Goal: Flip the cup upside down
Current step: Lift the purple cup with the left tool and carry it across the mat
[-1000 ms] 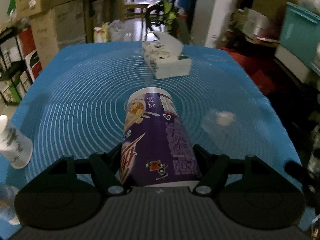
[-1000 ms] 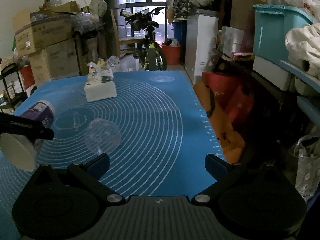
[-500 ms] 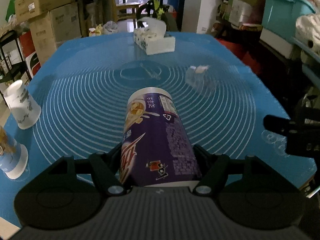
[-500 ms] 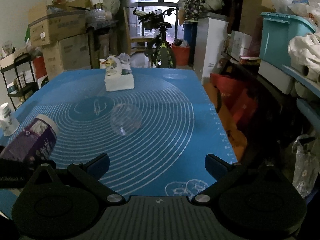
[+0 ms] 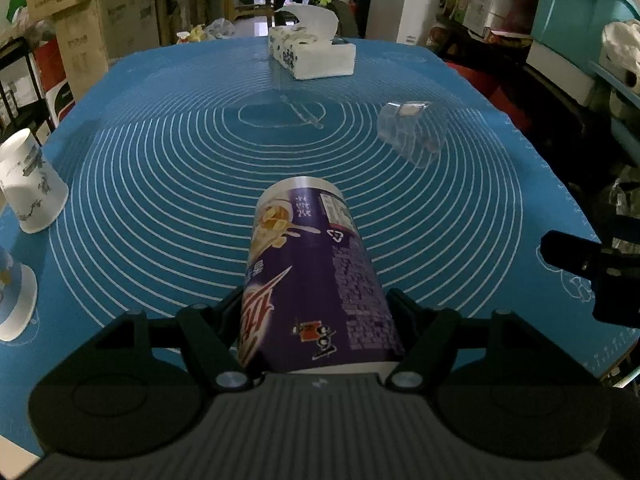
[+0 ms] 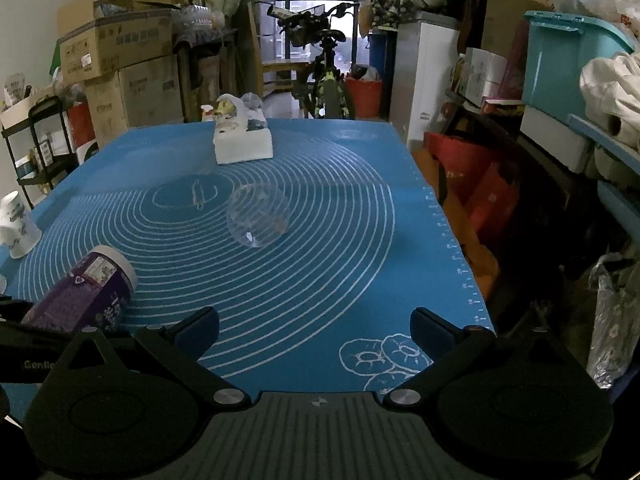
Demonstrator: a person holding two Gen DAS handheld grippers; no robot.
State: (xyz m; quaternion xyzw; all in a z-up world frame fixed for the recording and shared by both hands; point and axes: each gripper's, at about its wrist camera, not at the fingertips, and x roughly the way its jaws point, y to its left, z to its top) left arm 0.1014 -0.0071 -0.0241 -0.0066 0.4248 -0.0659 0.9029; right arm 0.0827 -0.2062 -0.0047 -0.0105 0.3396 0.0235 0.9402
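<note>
Now, left gripper [image 5: 316, 320]: jaws clamped on the purple cup [image 5: 312, 280], held lying forward above the table [image 5: 160, 184] (white end away).
Right gripper [image 6: 316, 324]: jaws wide, holding nothing.
Clear cup [image 6: 258, 220]: on its side mid-table.
Tissue box [image 5: 312, 54]: far edge.

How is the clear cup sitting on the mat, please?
Tipped: the clear cup lies on its side on the blue mat.

Tissue box [image 6: 243, 140] behind clear cup [image 6: 258, 216]
</note>
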